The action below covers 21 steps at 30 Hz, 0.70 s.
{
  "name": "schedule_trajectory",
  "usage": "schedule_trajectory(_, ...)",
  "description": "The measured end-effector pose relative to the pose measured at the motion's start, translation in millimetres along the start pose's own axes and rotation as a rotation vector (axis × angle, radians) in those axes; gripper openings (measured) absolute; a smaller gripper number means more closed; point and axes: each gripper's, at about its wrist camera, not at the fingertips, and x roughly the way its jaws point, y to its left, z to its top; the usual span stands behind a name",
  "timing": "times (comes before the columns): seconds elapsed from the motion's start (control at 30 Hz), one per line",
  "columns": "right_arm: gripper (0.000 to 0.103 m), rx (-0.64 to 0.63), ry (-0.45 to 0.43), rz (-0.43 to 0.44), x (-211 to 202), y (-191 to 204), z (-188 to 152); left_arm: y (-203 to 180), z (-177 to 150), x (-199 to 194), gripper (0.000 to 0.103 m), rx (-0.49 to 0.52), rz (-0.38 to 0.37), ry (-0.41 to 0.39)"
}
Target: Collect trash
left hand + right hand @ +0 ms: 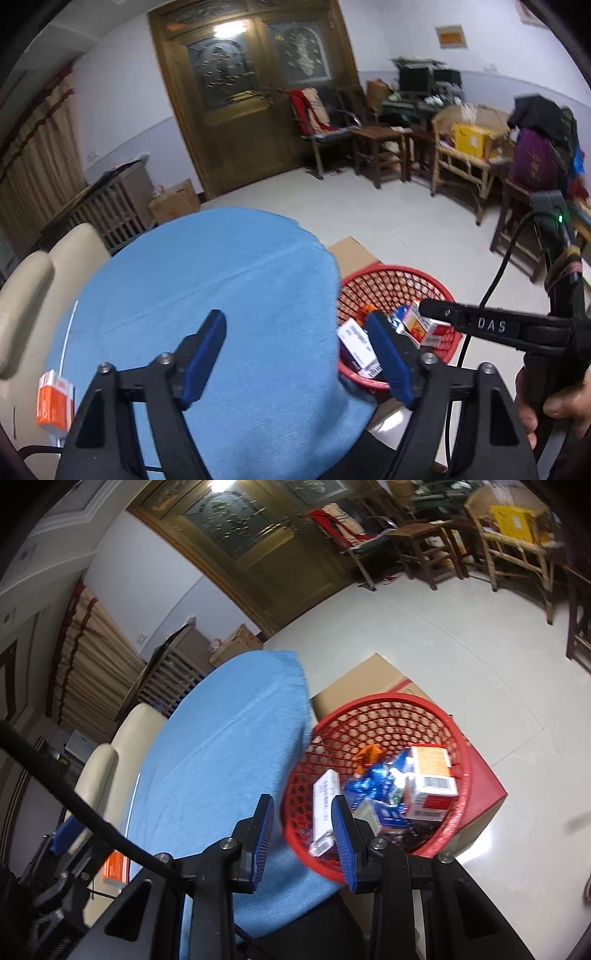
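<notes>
A red mesh basket (pixel 436 709) stands beside the round blue-clothed table (pixel 221 746), on a cardboard box. It holds several small boxes and wrappers, among them a white and red carton (pixel 430 786). The basket also shows in the left wrist view (pixel 406 273). My left gripper (pixel 295 328) is open and empty above the table's right part. My right gripper (pixel 301 808) is open and empty over the table edge by the basket; its finger (pixel 480 325) shows in the left wrist view over the basket. An orange and white carton (pixel 55 402) lies at the table's left edge, also in the right wrist view (pixel 116 869).
A cream chair (pixel 44 288) stands left of the table. A cardboard box (pixel 369 679) carries the basket. Wooden chairs (pixel 465 158) and clutter line the far wall, beside a wooden door (pixel 240 103). Grey floor (pixel 369 210) lies between.
</notes>
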Motion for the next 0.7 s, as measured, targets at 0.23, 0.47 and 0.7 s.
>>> schedule_trajectory(0.23,0.036,-0.157,0.012,0.017,-2.2,63.1,-14.7,48.6,-7.4,-25.2,0.08,-0.076,0.131,-0.012)
schedule_trajectory(0.47,0.036,-0.326,0.022,0.053,-3.5,131.0,-36.6,104.0,-23.8,-50.8,0.089,-0.169,0.295,-0.023)
schedule_trajectory(0.7,0.036,-0.445,0.02,0.077,-7.1,185.0,-65.2,150.0,-44.2,-74.5,0.089,-0.261,0.388,-0.036)
